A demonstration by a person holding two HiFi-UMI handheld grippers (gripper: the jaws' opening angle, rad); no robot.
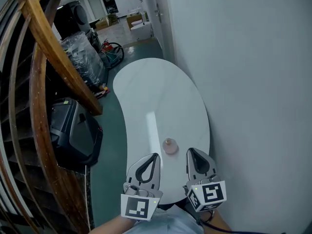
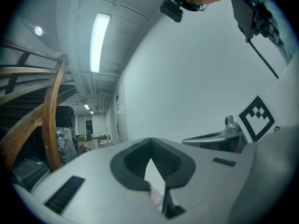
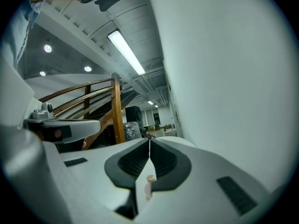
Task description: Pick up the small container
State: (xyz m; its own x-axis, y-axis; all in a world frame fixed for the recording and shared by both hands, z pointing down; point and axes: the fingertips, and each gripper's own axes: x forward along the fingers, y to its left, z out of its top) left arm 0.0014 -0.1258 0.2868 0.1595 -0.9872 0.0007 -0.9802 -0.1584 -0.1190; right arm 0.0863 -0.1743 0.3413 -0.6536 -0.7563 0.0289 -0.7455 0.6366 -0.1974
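Note:
The small container (image 1: 169, 145), a pinkish translucent pot with a round lid, stands near the front end of the white table (image 1: 151, 89). My left gripper (image 1: 156, 155) lies just below and left of it, shut and holding nothing. To the container's lower right is my right gripper (image 1: 190, 151), also shut and empty. In the left gripper view the left gripper (image 2: 150, 140) has its tips together, and the container (image 2: 156, 197) shows blurred through the gap lower down. The right gripper (image 3: 149, 140) frames the container (image 3: 150, 178) the same way in the right gripper view.
A pale wall (image 1: 253, 82) runs close along the table's right side. A curved wooden stair railing (image 1: 46, 52) rises at the left, with a black case (image 1: 73, 130) and plastic-wrapped goods (image 1: 83, 57) on the green floor beside it.

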